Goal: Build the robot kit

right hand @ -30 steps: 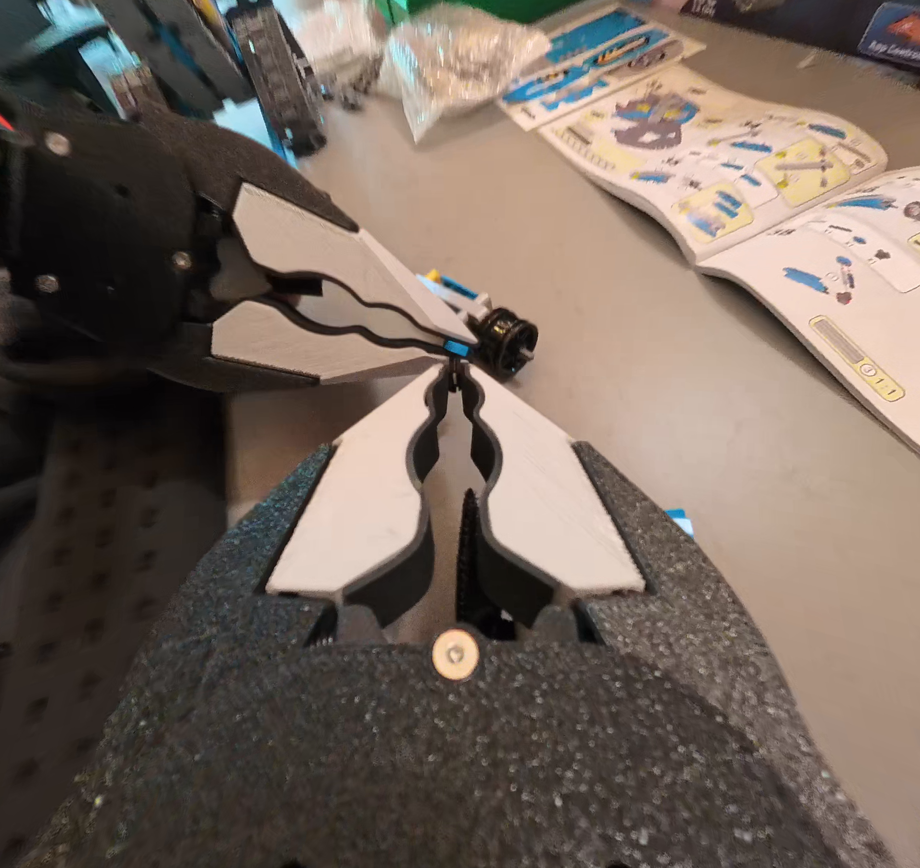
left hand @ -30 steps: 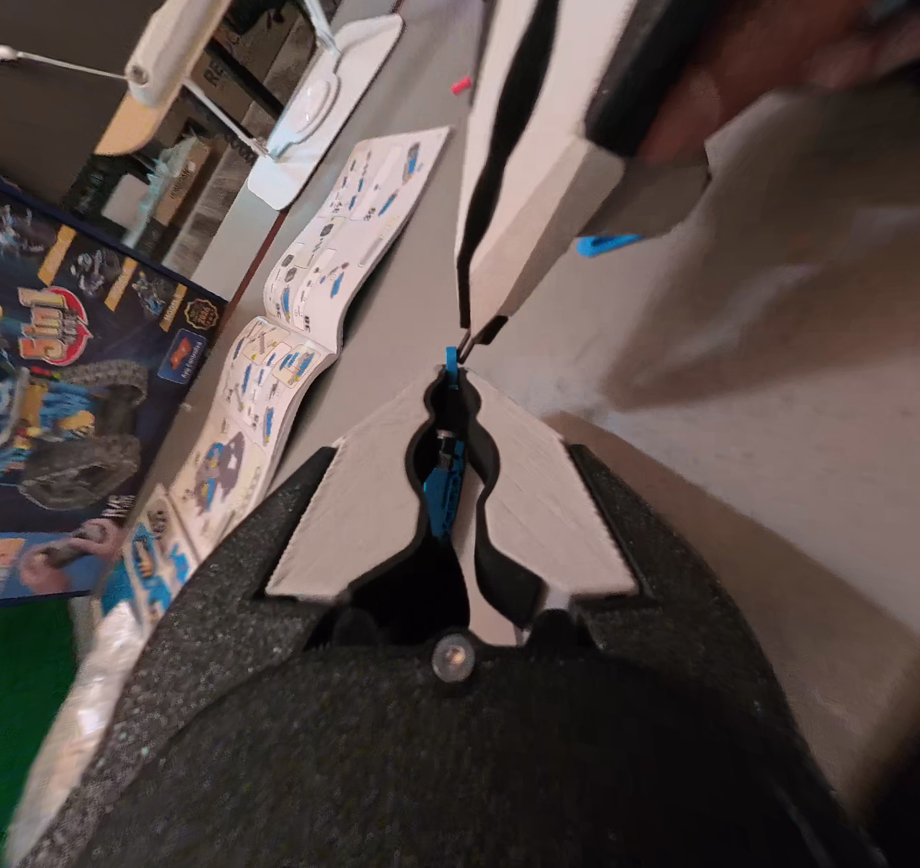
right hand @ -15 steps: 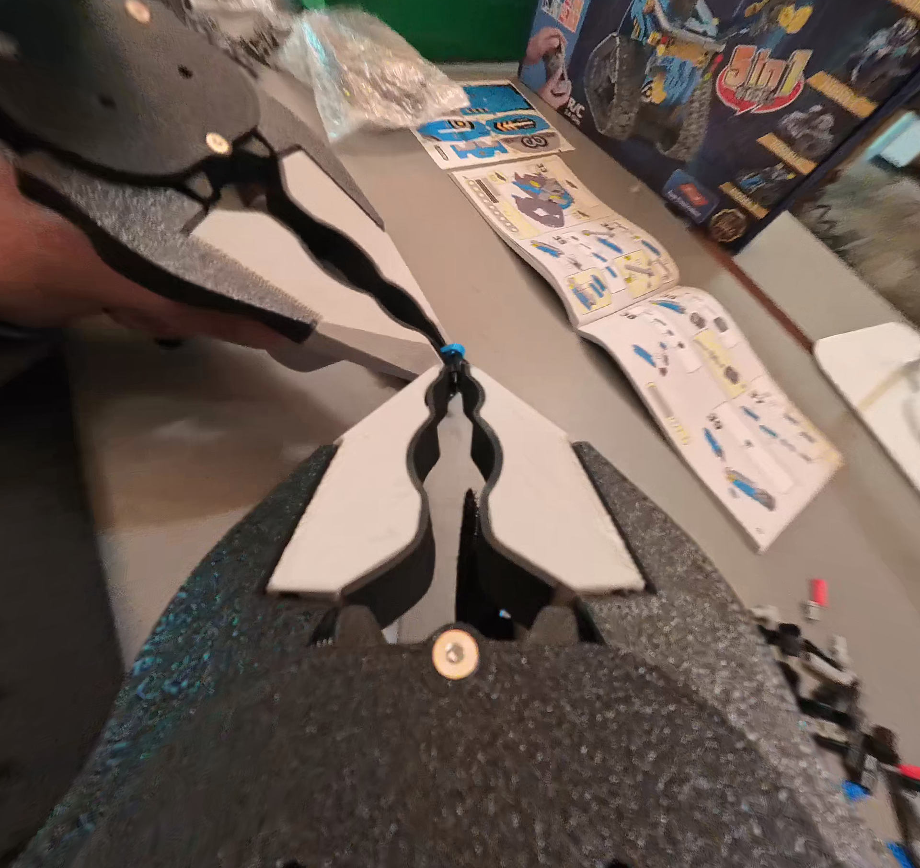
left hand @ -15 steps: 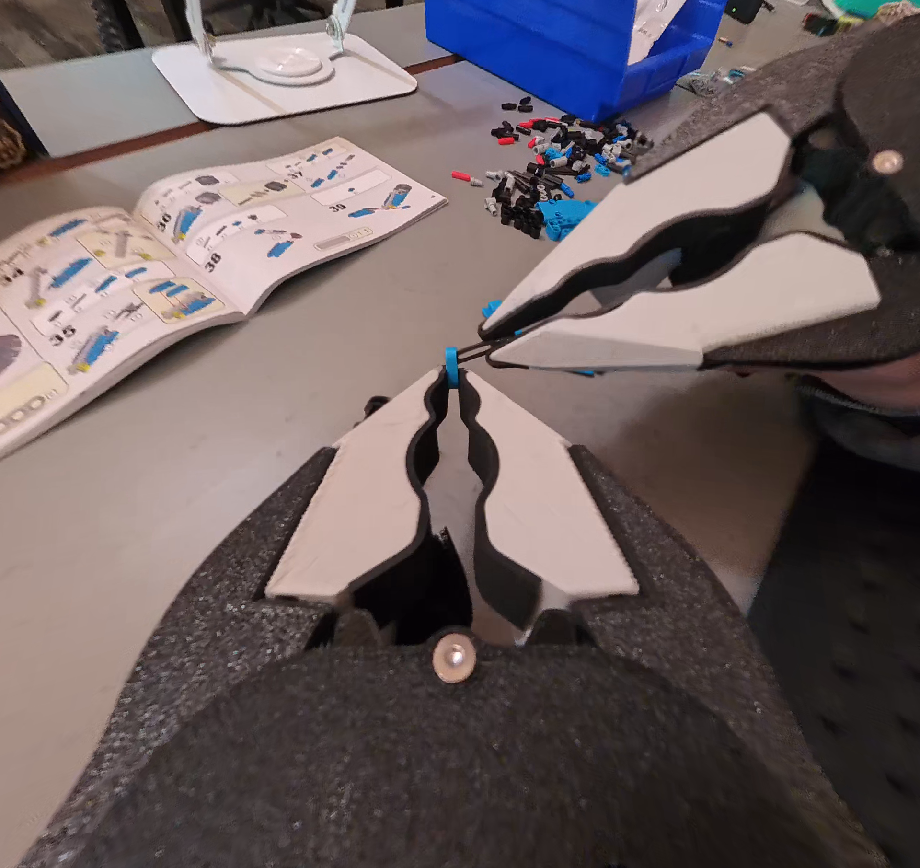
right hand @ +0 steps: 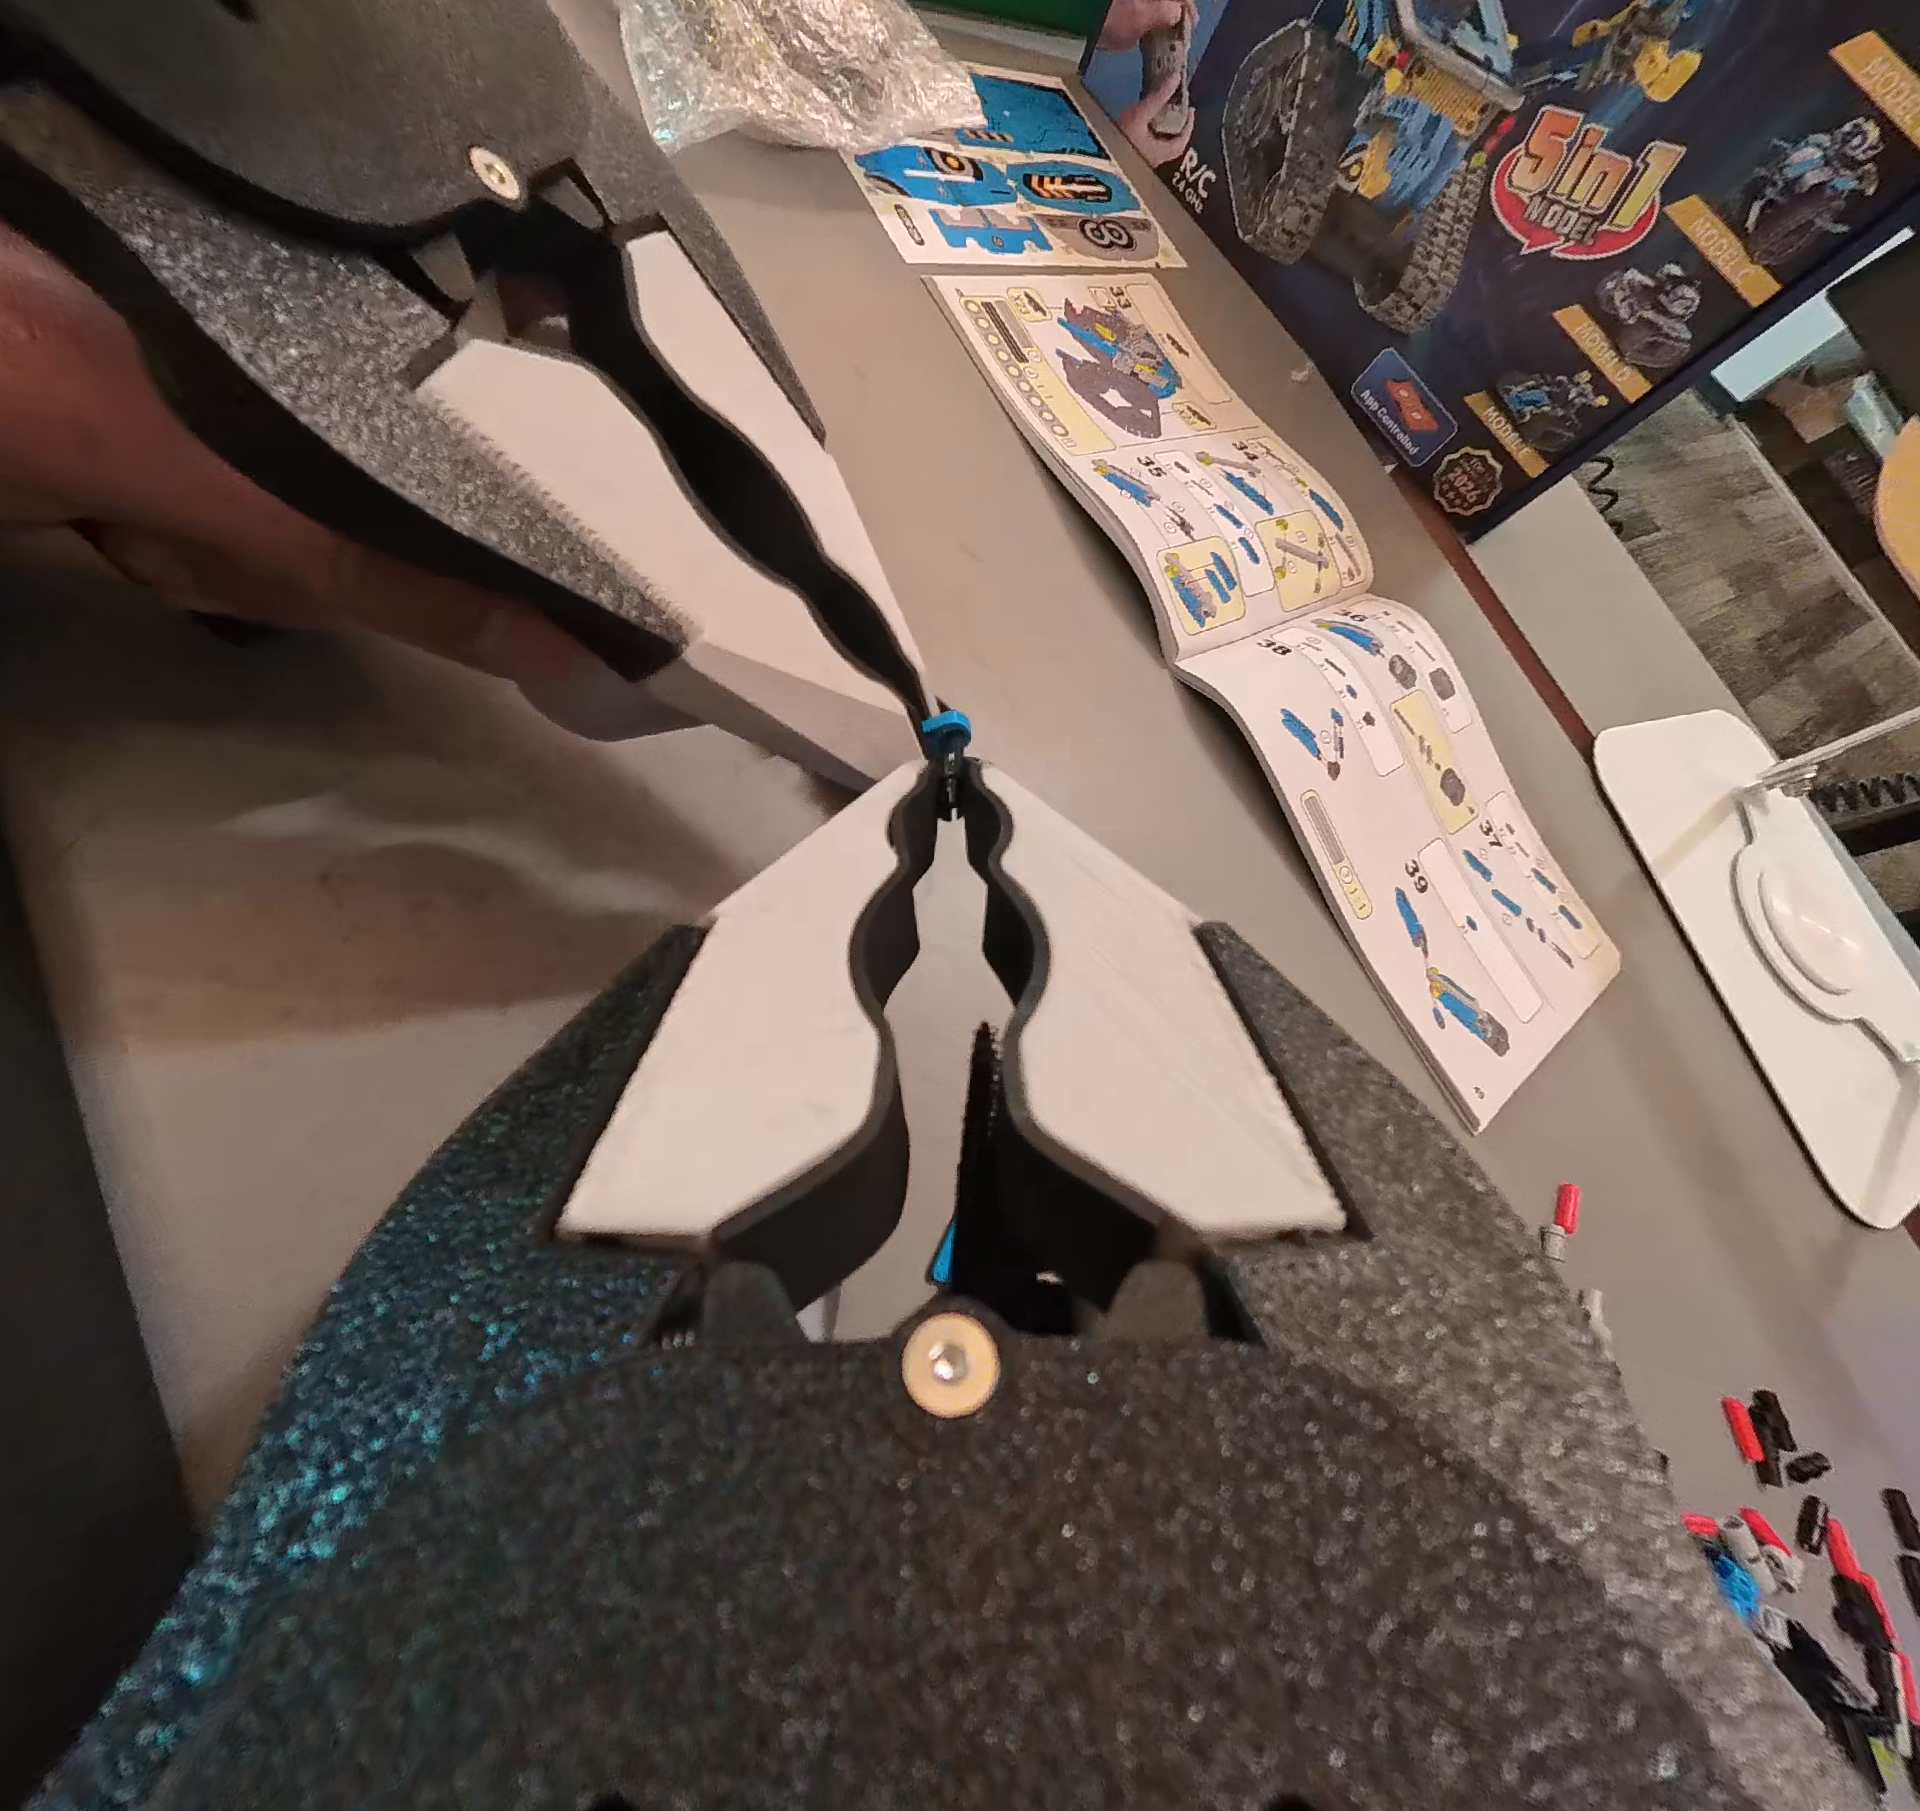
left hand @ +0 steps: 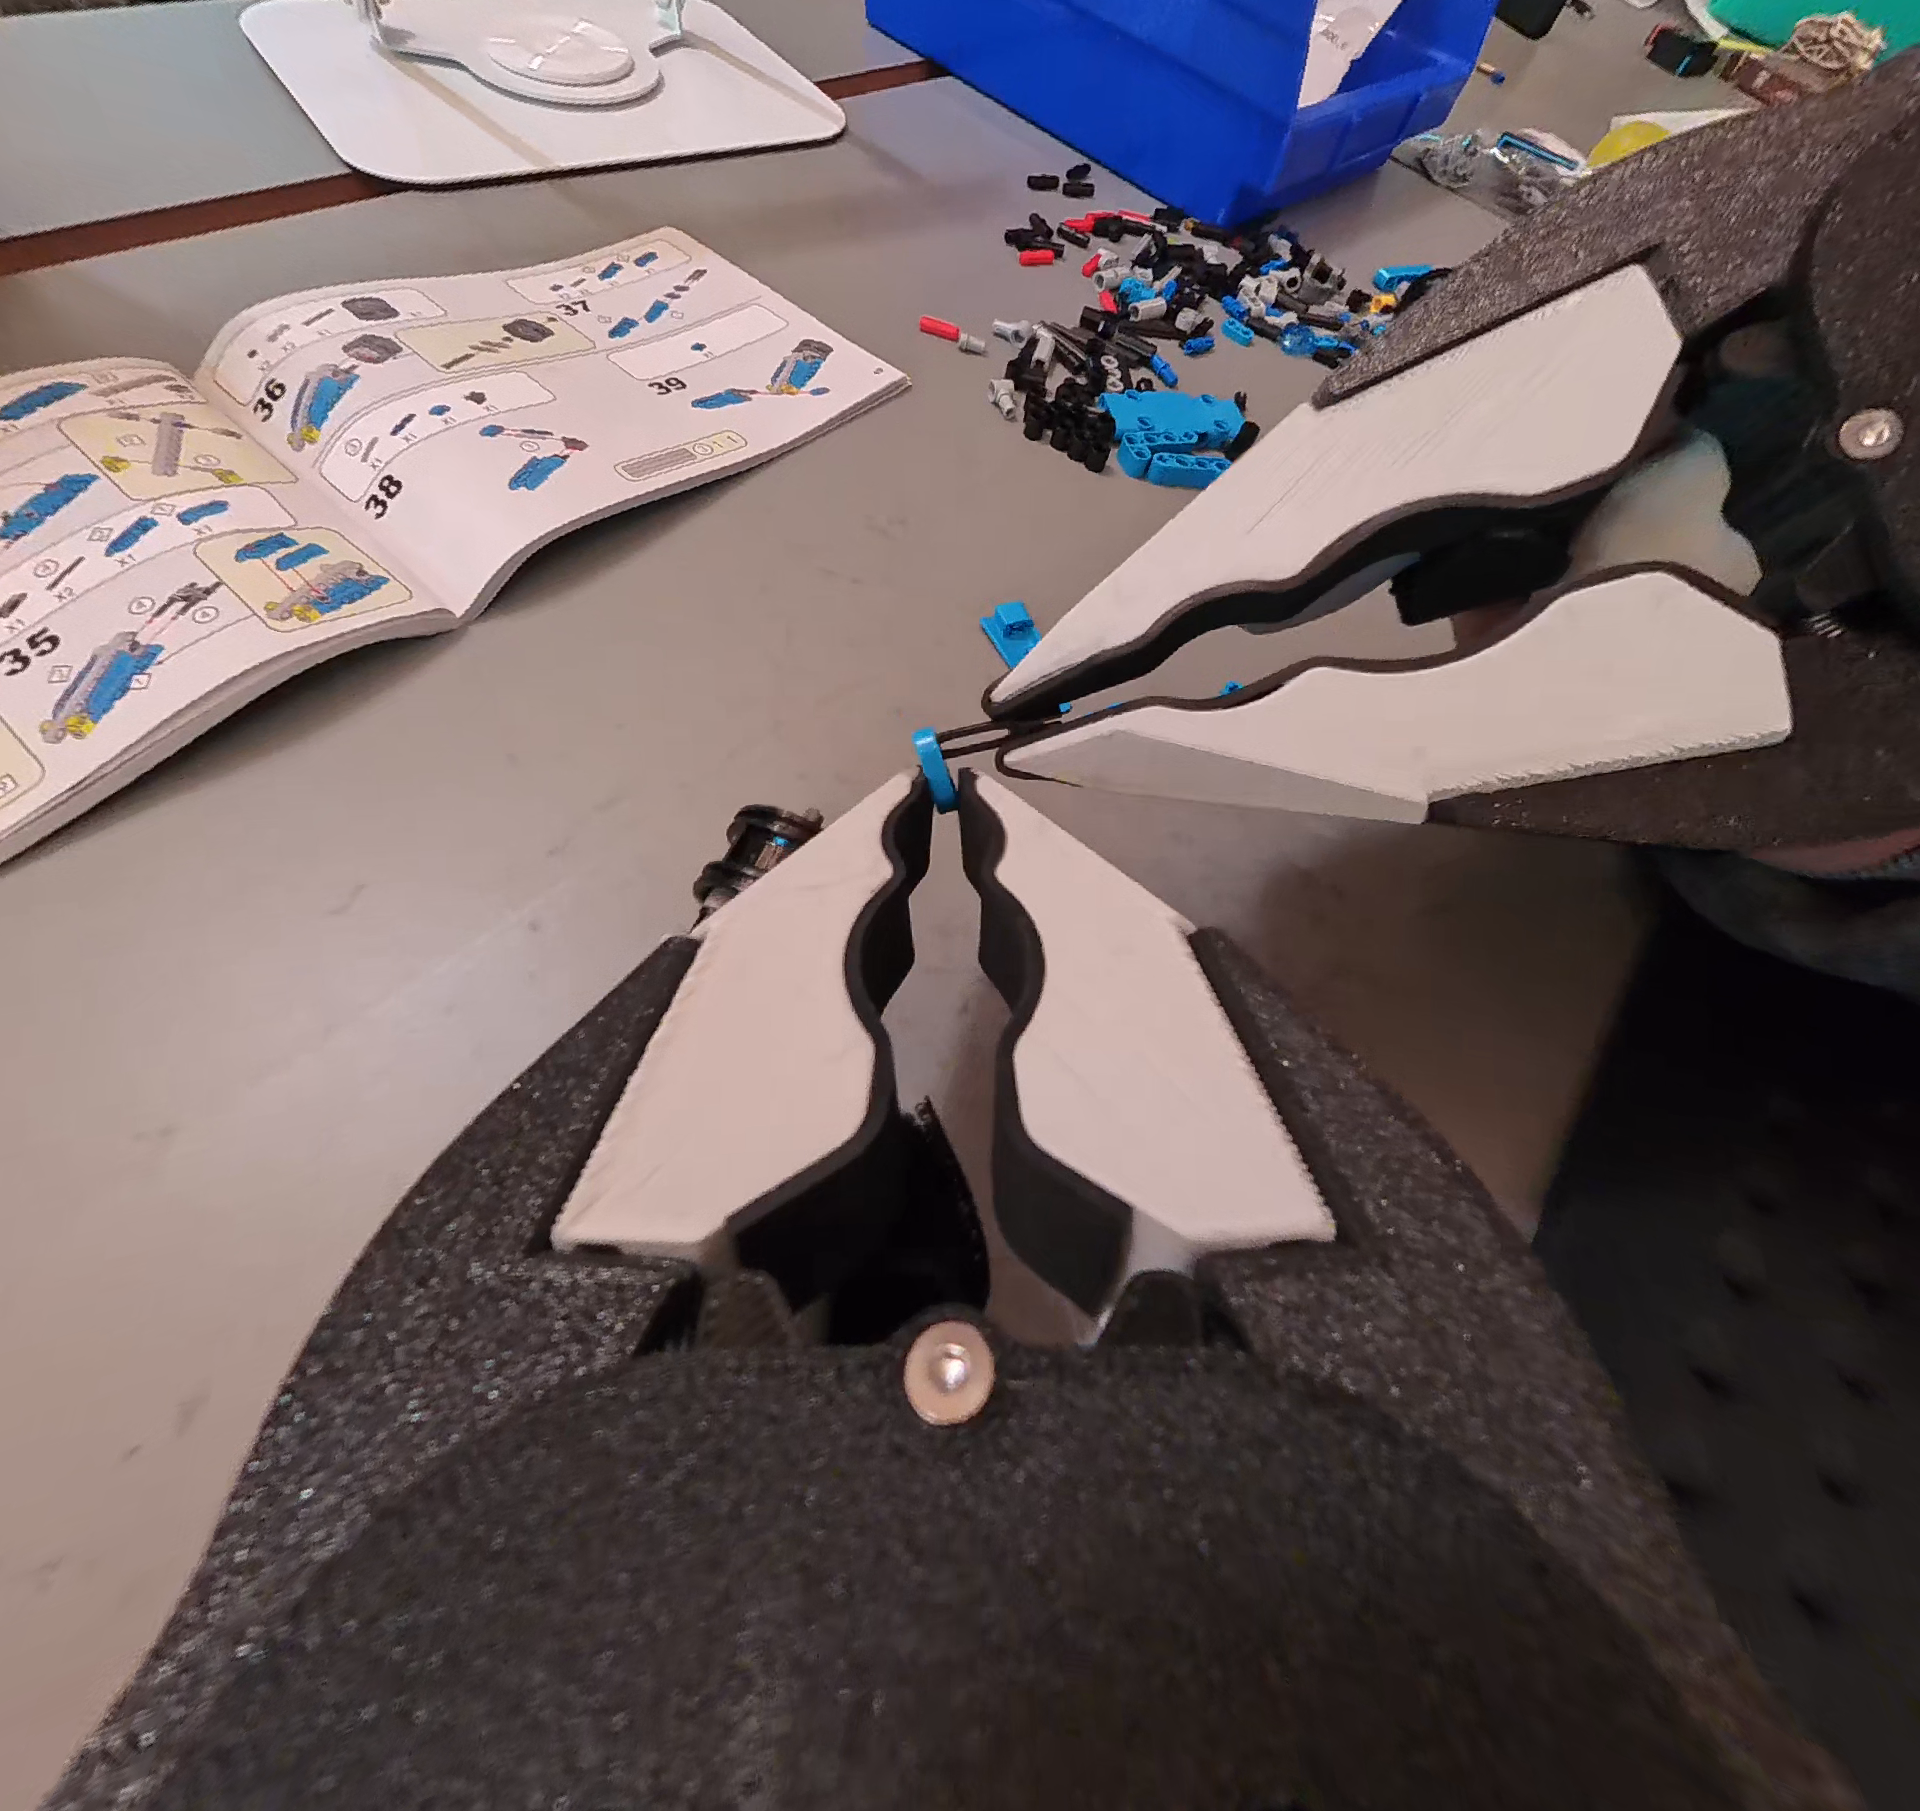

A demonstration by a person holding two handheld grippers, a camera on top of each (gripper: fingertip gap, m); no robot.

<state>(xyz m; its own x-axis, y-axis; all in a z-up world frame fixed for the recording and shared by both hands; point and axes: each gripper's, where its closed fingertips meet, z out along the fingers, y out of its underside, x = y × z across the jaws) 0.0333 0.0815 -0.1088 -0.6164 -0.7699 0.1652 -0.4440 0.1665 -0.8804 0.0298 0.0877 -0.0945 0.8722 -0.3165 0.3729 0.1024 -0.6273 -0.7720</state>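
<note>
The left gripper [left hand: 940, 787] pinches a small blue piece [left hand: 934, 760] at its fingertips. The right gripper [right hand: 948, 776] pinches a thin black pin [right hand: 948, 774] whose far end meets that blue piece, both held above the grey tabletop [left hand: 312, 982]. An open instruction booklet [left hand: 343, 504] lies toward the far left edge; loose small parts [left hand: 1153, 327] lie before a blue bin [left hand: 1143, 36] at the far edge.
</note>
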